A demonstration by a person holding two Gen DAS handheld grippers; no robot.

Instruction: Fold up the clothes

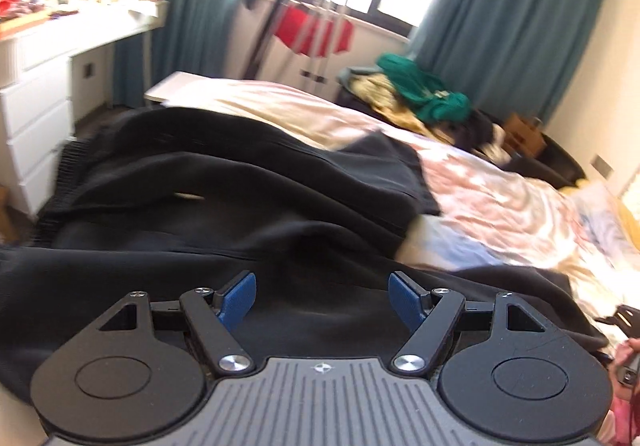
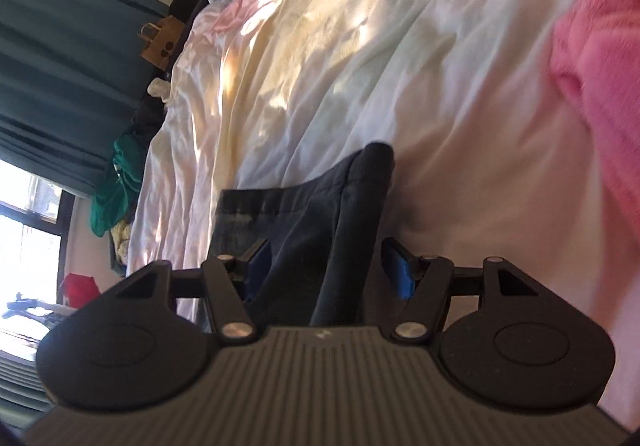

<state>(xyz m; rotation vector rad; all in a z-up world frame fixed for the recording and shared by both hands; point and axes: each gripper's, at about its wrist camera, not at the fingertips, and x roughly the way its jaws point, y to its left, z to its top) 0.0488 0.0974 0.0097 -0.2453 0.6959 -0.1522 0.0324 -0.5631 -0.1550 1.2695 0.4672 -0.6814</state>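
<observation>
A large black garment (image 1: pixel 240 186) with a ribbed hem lies rumpled across the near part of the bed (image 1: pixel 500 198). My left gripper (image 1: pixel 322 286) hovers over it, open, blue pads wide apart with nothing between them. In the right wrist view a folded corner of the dark garment (image 2: pixel 320 198) stands up between the pads of my right gripper (image 2: pixel 328 262). That gripper is open: the right pad stands apart from the cloth and the left pad is just beside it.
The pale crumpled sheet (image 2: pixel 360 46) covers the bed. A pink fleece sleeve (image 2: pixel 600 66) is at the right. A pile of green and yellow clothes (image 1: pixel 424 90) and a paper bag (image 1: pixel 524 134) sit beyond the bed. A white dresser (image 1: pixel 36 94) stands left; a red garment (image 1: pixel 316 30) hangs by the window.
</observation>
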